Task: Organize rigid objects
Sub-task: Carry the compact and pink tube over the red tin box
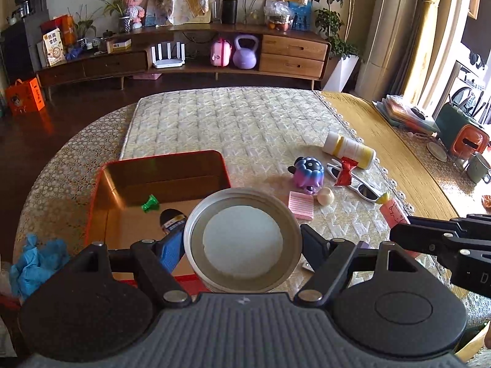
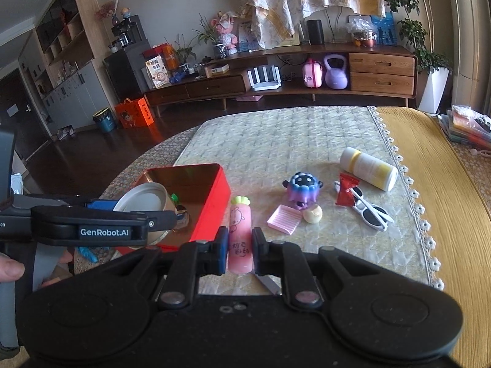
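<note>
My left gripper is shut on a round metal tin and holds it over the near right corner of the red box; the tin also shows in the right wrist view. Inside the box lie a green piece and a dark item. My right gripper is shut on a pink carrot-shaped tube, just right of the red box. On the cloth lie a purple octopus toy, a pink ridged pad, a cream ball, white sunglasses, a red candy wrapper and a white-yellow bottle.
A quilted cloth covers the round table. A blue crumpled glove lies at the left edge. A yellow-covered surface with stacked items lies to the right. A wooden cabinet stands across the room.
</note>
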Demonstrator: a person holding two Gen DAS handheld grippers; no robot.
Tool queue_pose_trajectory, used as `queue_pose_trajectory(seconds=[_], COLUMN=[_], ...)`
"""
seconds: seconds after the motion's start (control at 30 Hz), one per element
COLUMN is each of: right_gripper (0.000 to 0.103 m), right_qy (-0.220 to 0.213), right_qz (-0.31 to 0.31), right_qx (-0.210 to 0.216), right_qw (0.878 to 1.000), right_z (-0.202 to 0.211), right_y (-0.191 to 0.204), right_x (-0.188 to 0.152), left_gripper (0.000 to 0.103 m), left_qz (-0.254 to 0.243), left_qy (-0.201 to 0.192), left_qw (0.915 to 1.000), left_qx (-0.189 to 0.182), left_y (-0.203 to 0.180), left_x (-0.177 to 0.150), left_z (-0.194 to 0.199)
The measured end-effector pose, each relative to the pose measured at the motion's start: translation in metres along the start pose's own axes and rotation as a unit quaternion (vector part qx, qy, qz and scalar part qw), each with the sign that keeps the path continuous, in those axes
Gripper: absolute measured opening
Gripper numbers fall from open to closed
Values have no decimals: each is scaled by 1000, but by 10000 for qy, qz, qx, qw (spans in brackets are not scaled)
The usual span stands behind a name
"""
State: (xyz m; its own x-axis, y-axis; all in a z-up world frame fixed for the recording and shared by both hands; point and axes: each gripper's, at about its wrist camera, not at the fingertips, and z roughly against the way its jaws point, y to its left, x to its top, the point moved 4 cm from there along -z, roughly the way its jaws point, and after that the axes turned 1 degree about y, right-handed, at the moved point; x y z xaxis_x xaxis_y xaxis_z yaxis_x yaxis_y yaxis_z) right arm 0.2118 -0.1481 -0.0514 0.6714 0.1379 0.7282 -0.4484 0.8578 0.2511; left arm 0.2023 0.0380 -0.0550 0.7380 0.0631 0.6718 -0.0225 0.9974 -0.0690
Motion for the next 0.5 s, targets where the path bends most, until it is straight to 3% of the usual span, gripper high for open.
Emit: queue_pose_trajectory(seconds=[0.27,0.5], right_gripper=[15,15], right_qy=[146,324], right_qz=[262,590], right_qx=[69,76], right_qw=[9995,9977], right_z=[-24,-64], right_y=[40,67], right_x=[12,28], left_gripper=[78,78], left_qz=[169,398], left_qy=[5,193], left_qw=[9998,9990], left_qx=[86,57], left_y=[47,80], left_x=[-4,-12], left_z=[5,-14])
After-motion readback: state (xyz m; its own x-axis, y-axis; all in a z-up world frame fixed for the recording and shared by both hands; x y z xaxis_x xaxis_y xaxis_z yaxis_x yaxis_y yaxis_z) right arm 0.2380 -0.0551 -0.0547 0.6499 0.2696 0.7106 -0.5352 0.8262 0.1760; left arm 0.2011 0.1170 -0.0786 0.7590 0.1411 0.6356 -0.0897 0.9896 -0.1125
